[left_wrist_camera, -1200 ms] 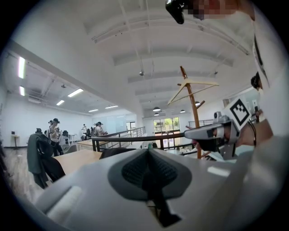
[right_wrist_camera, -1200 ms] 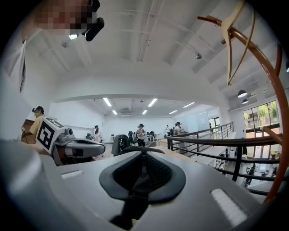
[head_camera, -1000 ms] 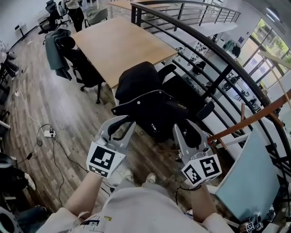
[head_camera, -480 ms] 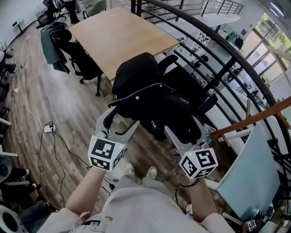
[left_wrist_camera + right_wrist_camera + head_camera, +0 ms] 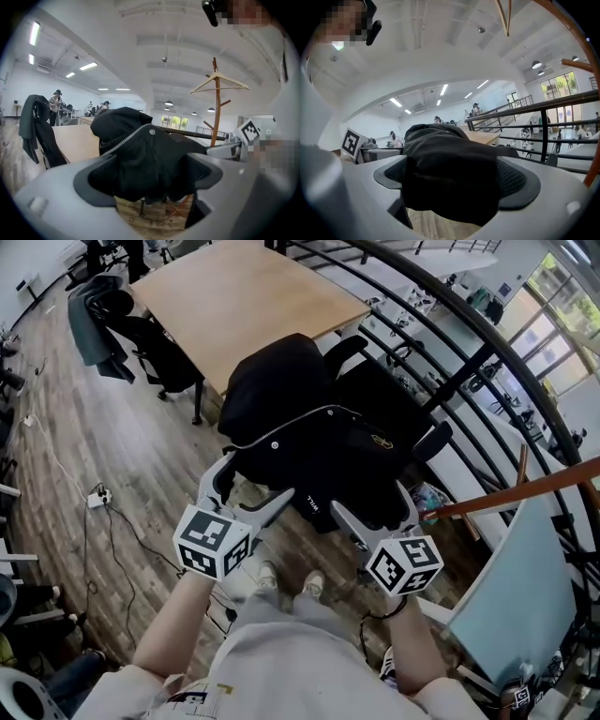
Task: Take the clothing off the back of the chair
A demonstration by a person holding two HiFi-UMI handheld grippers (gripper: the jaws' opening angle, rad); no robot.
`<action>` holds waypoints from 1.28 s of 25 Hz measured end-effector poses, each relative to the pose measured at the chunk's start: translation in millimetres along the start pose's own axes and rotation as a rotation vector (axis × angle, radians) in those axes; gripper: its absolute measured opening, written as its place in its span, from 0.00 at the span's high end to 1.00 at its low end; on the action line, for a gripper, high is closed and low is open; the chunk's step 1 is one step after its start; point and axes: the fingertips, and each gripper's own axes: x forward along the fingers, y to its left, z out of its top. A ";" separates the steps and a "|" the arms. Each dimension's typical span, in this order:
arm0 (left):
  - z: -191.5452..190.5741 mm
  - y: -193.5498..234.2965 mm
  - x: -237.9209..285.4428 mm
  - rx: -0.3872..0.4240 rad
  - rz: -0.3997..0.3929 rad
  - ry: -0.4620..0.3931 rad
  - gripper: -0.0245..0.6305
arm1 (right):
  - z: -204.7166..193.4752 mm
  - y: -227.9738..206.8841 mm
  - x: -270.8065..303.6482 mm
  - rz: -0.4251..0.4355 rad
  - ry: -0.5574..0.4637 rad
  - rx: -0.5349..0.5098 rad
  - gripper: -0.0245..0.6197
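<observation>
A black zip jacket [image 5: 309, 442] hangs over the back of a black office chair [image 5: 389, 395]. My left gripper [image 5: 255, 482] is at the jacket's lower left edge. My right gripper [image 5: 372, 502] is at its lower right edge. Both sets of jaws have just been opening and now stand wide apart. In the left gripper view the jacket [image 5: 145, 159] fills the gap of the left gripper [image 5: 147, 178], with no pad pressing on it. In the right gripper view the dark cloth [image 5: 450, 154] likewise lies in the gap of the right gripper [image 5: 454, 180], ungripped.
A wooden table [image 5: 244, 296] stands beyond the chair. A second chair with a grey garment [image 5: 94, 324] is at the far left. A black railing [image 5: 469, 371] curves along the right. A wooden coat stand [image 5: 215, 103] and a teal board [image 5: 525, 587] are close by. A power strip [image 5: 94, 498] lies on the floor.
Both grippers have come down to the jacket's lower edge. Their jaws stand much wider than a second ago. The jacket still hangs on the chair back.
</observation>
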 end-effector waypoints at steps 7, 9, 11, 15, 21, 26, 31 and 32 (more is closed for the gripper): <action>-15.1 3.4 24.9 0.011 -0.041 0.064 0.29 | -22.3 -12.1 19.8 -0.008 0.064 0.022 0.11; -17.8 5.2 30.1 0.020 -0.047 0.070 0.30 | -26.3 -13.3 25.8 0.012 0.080 0.025 0.15; -20.9 7.6 34.9 0.021 -0.053 0.073 0.31 | -29.6 -13.8 32.5 0.035 0.095 0.024 0.19; -28.4 10.1 42.2 0.003 -0.073 0.088 0.40 | -35.9 -12.4 43.5 0.059 0.116 0.012 0.37; -31.3 5.0 50.5 0.077 -0.081 0.105 0.57 | -40.1 -6.7 51.3 0.085 0.125 -0.013 0.69; -36.0 -3.6 51.8 0.091 -0.116 0.111 0.72 | -45.7 2.5 49.5 0.106 0.107 0.008 0.87; -22.7 -10.3 42.2 0.081 -0.136 0.080 0.83 | -27.7 13.1 38.4 0.116 0.040 0.026 0.89; -17.0 -11.9 38.8 0.079 -0.136 0.066 0.84 | -21.5 16.4 35.3 0.118 0.019 0.025 0.89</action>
